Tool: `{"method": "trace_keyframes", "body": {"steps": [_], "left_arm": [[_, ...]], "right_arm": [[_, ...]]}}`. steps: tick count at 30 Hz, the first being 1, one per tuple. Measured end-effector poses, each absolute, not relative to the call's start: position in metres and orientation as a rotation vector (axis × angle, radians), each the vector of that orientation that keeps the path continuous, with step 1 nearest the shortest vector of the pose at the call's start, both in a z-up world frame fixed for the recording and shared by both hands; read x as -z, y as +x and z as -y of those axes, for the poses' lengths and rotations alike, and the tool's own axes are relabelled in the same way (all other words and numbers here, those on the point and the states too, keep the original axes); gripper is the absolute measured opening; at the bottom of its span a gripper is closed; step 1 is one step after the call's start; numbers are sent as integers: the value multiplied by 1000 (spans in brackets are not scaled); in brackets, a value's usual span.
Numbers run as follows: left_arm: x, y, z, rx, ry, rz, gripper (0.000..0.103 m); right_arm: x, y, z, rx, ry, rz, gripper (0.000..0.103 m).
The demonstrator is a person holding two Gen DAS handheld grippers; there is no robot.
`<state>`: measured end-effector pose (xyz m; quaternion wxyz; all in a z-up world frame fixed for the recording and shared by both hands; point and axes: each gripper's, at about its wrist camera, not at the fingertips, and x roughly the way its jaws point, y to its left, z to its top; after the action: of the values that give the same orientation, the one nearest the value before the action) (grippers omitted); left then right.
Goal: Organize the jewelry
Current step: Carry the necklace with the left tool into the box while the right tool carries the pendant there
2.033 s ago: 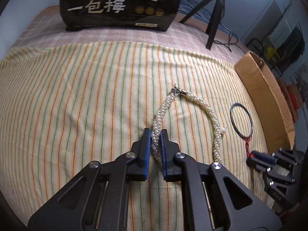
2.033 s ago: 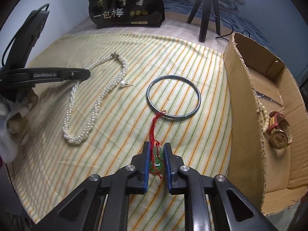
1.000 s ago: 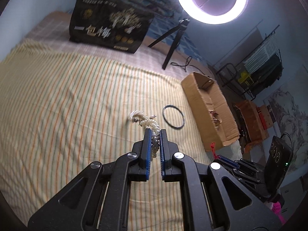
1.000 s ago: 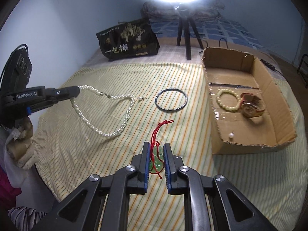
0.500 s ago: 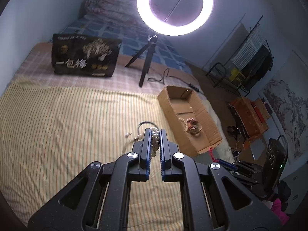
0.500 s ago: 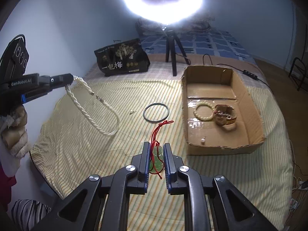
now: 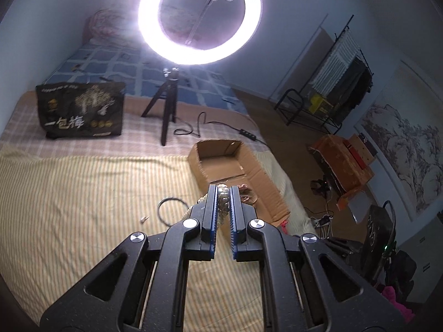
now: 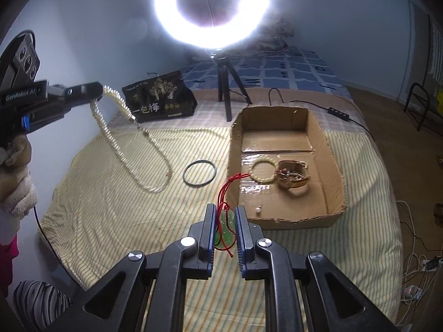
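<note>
The left tongs [image 8: 94, 88] are clamped on a pearl necklace [image 8: 124, 144], which hangs from them in a long loop above the striped sheet [image 8: 110, 207] of the bed. The right tongs [image 8: 224, 221] are clamped on a green pendant [image 8: 224, 231], its red cord [image 8: 228, 186] trailing up toward the cardboard box [image 8: 332, 166].

On the sheet between the hanging necklace and the box lies a dark bangle [image 8: 199, 173], and in the left wrist view a small pearl earring [image 7: 144, 218] lies just left of it. Inside the box sit a beaded bracelet [image 8: 261, 170], a watch [image 8: 292, 177] touching it, and a single pearl [image 8: 258, 210] near the front wall.

Further back on the bed stand a black printed bag [image 8: 160, 99] and the tripod [image 8: 225, 88] of a bright ring light [image 8: 211, 8], its cable [image 8: 318, 105] running off behind the box. A clothes rack [image 7: 340, 83] stands by the far wall, and more cartons [image 7: 346, 160] sit on the wooden floor.
</note>
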<state>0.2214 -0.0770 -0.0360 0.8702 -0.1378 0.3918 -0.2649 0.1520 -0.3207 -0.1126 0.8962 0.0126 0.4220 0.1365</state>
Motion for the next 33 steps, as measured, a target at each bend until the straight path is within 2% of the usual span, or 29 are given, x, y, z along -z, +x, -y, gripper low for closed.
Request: {"method": "trace_keyframes", "body": {"steps": [18,33], "left_arm": [[16,290,166,624,-203,-773,5],[47,351,213,612,-159,-804,5]], "right_arm": [[133,178,356,-265,59,-883,11],[155,207,360,-281,51,-908,11]]}}
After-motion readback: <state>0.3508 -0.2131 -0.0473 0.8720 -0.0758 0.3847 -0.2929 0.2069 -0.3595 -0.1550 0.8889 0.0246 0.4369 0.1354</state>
